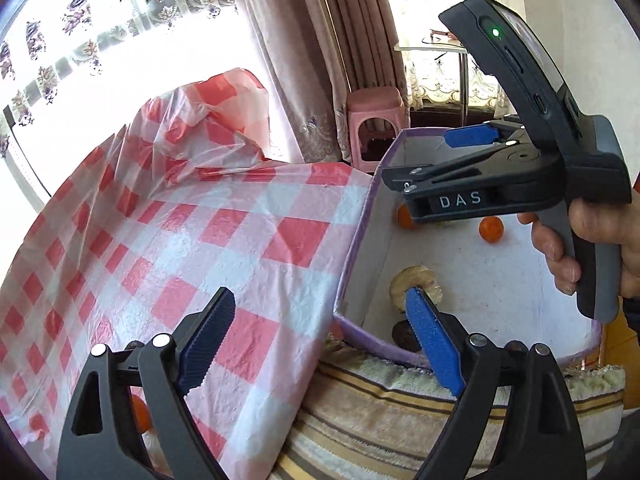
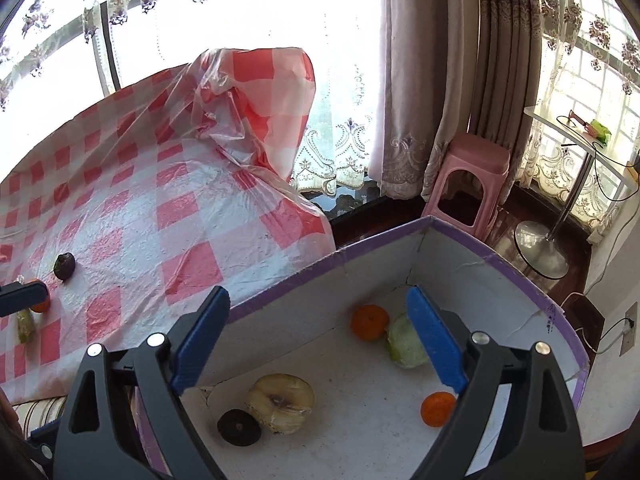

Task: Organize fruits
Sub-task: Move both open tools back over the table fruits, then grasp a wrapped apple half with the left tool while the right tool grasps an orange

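A purple-rimmed box [image 2: 516, 276] with a white floor holds two oranges [image 2: 370, 322] [image 2: 437, 408], a pale green fruit [image 2: 402, 344], a wrapped yellowish fruit [image 2: 280, 402] and a dark fruit [image 2: 239, 426]. My right gripper [image 2: 316, 296] hangs open above the box with nothing between its fingers. My left gripper [image 1: 320, 296] is open and empty over the box's near-left corner [image 1: 340, 312]. The right gripper [image 1: 418, 158] also shows in the left wrist view, held by a hand. On the checked tablecloth [image 2: 132, 240] lie a dark fruit [image 2: 65, 266], an orange [image 2: 40, 306] and a greenish piece [image 2: 25, 326].
The plastic tablecloth is bunched up high at the table's far side [image 2: 248, 112]. A pink stool [image 2: 472, 184] and a glass side table [image 2: 580, 140] stand by the curtains. The box rests on a striped cushion [image 1: 400, 400]. Another orange [image 1: 140, 412] peeks out under the left gripper.
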### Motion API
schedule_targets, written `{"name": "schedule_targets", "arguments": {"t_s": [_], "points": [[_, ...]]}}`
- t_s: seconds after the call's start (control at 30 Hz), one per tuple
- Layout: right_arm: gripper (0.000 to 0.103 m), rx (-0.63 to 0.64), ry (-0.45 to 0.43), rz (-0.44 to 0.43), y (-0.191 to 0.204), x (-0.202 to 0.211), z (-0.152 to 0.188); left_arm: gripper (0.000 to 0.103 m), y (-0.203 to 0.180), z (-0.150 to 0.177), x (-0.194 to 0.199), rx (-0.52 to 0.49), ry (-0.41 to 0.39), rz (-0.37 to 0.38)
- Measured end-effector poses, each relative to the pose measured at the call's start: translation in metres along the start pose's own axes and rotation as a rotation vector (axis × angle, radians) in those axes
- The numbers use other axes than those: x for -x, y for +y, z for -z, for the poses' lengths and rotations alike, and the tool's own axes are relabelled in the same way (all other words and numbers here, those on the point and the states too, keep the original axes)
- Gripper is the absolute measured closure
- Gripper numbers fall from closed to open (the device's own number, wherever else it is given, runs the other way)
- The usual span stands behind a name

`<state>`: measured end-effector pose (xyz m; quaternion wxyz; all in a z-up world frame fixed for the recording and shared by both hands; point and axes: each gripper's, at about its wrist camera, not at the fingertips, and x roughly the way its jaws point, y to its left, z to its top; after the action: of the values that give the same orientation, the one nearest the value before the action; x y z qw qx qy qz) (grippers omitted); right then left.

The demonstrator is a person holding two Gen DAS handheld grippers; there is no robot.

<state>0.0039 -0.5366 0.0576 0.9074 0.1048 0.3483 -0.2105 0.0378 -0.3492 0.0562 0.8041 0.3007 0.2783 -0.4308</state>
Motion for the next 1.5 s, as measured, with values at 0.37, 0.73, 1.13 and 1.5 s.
{"name": "schedule_targets", "arguments": {"t_s": [0.37,0.73,1.13,1.5], "points": [[0.009,0.122,-0.017,-0.186,0.098,0.008,-0.004,0.014,0.094,0.050,0.064,0.300,-0.094,-0.132],[0.009,0.235,-0.017,-0.297,0.183,0.007,-0.003,0.015,0.176,0.117,0.096,0.575,-0.112,-0.291],[0.009,0.343,-0.020,-0.410,0.244,0.014,0.012,0.027,0.253,0.195,0.060,0.911,0.036,-0.325],[0.009,0.423,-0.017,-0.451,0.282,0.016,0.026,0.041,0.243,0.188,0.035,0.828,0.073,-0.284]]}}
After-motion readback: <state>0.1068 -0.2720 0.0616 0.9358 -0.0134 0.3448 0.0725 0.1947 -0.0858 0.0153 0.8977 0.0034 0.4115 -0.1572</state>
